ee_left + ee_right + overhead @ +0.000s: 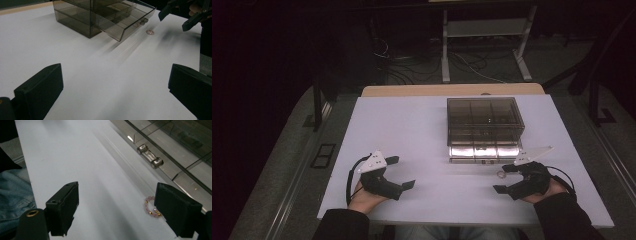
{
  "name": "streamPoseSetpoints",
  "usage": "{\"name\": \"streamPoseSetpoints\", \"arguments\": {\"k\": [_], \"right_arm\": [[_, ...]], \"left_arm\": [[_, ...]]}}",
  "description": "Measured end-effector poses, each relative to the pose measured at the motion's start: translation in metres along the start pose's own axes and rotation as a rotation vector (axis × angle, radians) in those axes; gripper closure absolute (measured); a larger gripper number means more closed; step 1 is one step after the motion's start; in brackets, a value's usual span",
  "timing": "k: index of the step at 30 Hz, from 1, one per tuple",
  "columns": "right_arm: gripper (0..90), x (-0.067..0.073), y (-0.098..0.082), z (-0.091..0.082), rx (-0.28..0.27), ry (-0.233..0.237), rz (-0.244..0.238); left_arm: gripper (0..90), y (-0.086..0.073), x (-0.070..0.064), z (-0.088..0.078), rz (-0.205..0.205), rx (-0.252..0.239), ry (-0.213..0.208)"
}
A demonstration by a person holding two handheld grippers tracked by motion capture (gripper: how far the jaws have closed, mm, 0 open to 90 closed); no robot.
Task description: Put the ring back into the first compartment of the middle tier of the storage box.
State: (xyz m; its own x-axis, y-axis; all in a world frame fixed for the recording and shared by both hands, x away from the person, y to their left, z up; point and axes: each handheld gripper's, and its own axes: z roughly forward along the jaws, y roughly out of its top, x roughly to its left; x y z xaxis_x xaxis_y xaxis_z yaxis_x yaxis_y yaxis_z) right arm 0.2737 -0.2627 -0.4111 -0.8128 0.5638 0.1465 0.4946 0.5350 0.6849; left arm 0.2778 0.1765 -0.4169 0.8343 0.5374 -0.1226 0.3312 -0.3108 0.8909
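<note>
Small pink bead bracelet (150, 206) on white bench (412, 135), near open smoked-plastic drawer (125, 23), ready for pickup. Right gripper (125, 210) wide beside it; left gripper (112, 87) wide, empty, parked apart.

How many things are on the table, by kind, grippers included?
Drawer box, smoky clear plastic, bottom drawer pulled out: 1
Bead bracelet, pink with gold beads, lying on the table in front of the drawer: 1
Grippers, both with jaws open: 2, left gripper, right gripper
Total: 4
</note>
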Motion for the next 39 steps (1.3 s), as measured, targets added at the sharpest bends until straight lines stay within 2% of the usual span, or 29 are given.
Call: {"name": "streamPoseSetpoints", "arguments": {"k": [6,12,18,23,25,39], "right_arm": [[19.1,-0.001,-0.003,0.005,0.023,0.006,-0.009],[22.9,-0.004,-0.006,0.012,0.039,0.019,0.011],[23.8,-0.006,-0.007,0.018,0.073,0.003,0.007],[24.3,-0.008,-0.007,0.021,0.084,-0.002,0.006],[31.3,-0.009,-0.008,0.021,0.081,0.007,0.006],[33.8,-0.015,-0.008,0.027,0.096,-0.009,-0.004]], "left_arm": [[0.0,0.0,0.0,0.0,0.001,0.002,0.0],[0.0,0.0,0.0,0.0,0.005,0.004,-0.001],[0.0,0.0,0.0,0.001,0.005,0.005,-0.001],[0.0,0.0,0.0,0.001,0.007,0.008,-0.004],[0.0,0.0,0.0,0.001,0.007,0.008,-0.004],[0.0,0.0,-0.001,0.002,0.006,0.01,-0.005]]}}
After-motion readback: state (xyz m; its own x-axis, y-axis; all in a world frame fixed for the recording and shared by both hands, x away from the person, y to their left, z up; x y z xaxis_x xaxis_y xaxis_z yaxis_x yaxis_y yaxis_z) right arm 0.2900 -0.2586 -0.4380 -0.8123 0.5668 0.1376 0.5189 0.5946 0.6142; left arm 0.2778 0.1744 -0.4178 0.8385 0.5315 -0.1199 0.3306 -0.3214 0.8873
